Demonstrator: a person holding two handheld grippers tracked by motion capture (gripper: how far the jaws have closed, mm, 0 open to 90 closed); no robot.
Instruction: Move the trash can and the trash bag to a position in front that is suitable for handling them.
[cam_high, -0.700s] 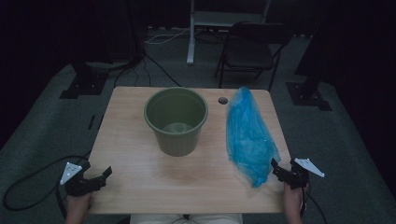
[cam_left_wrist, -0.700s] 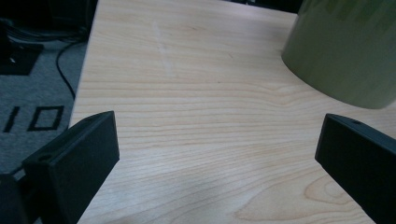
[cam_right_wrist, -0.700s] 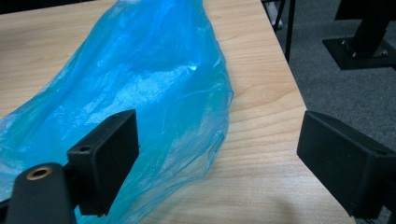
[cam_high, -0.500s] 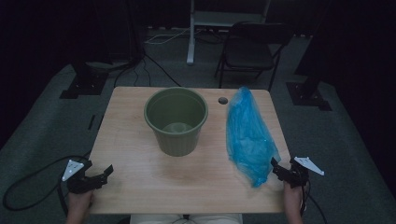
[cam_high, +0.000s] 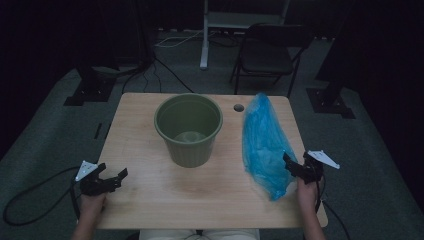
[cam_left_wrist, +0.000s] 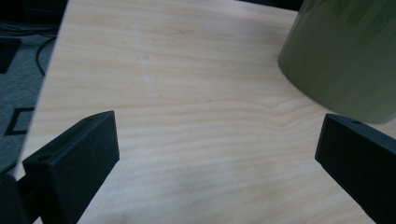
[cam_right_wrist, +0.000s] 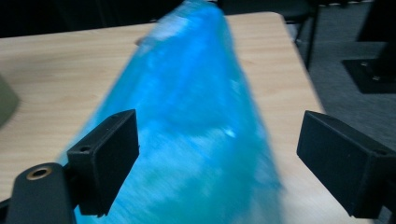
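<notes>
Where forearms enter at near bench (cam_high: 150, 200) edge: left tongs (cam_high: 118, 176) low over bare wood, jaws spread wide, nothing between. Right tongs (cam_high: 289, 164) at near right edge, jaws spread wide, pointing into near end of blue plastic bag (cam_high: 262, 142), pads not pressing it. Bag lies lengthwise along bench right side. Mid-bench: green bucket (cam_high: 188, 131), upright, just left of bag. Beyond bench: folding chair (cam_high: 267, 52) on floor.

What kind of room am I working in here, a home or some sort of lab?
Most likely a lab or recording studio, not a home. A small wooden table stands alone on grey carpet, ringed by black stand bases with loose cables trailing across the floor, and a folding chair sits behind in a dark, curtained-looking space.
</notes>
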